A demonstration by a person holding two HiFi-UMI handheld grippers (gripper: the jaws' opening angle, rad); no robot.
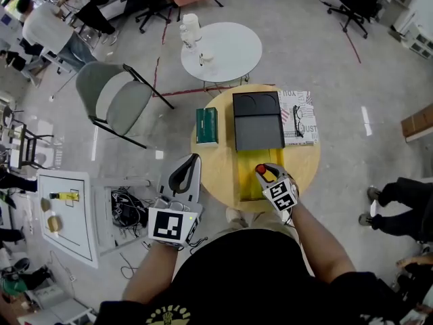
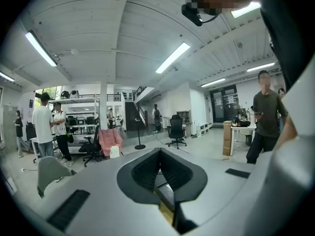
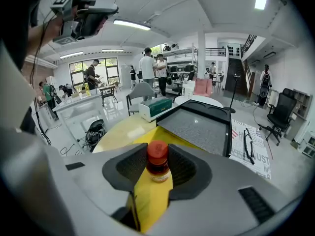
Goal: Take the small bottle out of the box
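**Bottle could slip back into the box**

I have the right gripper's (image 3: 157,157) fingers clamped on the small bottle (image 3: 158,165), upright over the yellow box's (image 3: 147,200) near end. I judge it smooth and round, so any tilt could drop it. It has a red cap, dark body and pale label. The left gripper's (image 2: 160,151) fingers are together and empty, left of the box.

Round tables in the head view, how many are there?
2. A wooden round table stands right in front of the person and carries the boxes. A white round table stands just beyond it. Others may be hidden outside the view.
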